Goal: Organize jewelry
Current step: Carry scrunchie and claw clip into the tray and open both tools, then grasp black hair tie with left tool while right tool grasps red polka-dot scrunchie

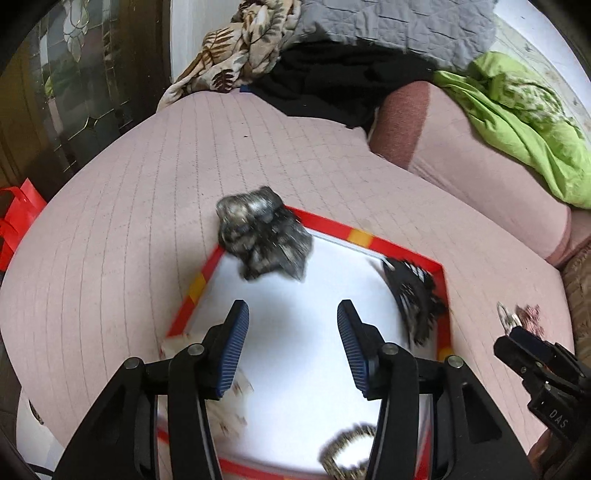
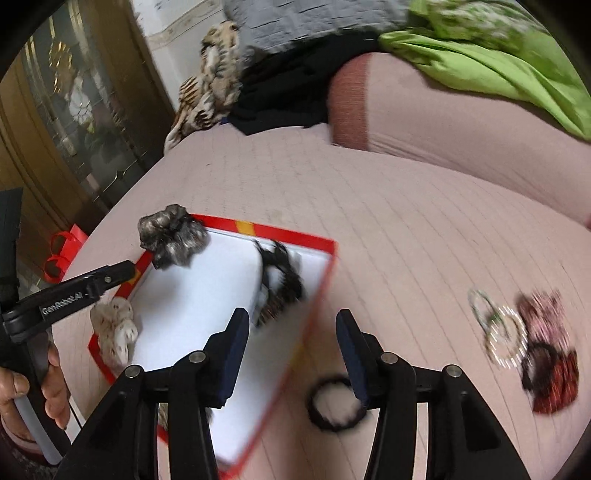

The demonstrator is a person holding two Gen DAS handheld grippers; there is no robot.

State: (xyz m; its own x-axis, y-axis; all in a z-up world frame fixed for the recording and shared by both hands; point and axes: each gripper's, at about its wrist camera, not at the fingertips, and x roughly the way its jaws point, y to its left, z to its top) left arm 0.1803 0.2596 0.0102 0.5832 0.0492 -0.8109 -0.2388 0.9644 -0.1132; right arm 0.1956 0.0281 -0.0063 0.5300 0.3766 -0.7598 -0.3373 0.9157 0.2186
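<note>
Grey scrunchie [image 1: 264, 236] lies on red-rimmed tray [image 1: 207, 271] corner, fingers [image 1: 234, 347] empty.

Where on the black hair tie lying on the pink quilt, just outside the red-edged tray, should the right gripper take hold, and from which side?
Grip the black hair tie across one strand of its ring, coming down from above with one finger inside the loop and one outside. It lies flat on the quilt, so a side approach would probably only push it. The open right gripper is nearest.

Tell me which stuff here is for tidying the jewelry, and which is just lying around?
For the job: red-edged tray, grey scrunchie, cream scrunchie, black hair clip, black hair tie, bracelets and scrunchies pile.

Just lying around: green blanket, grey quilt, red bag.
</note>
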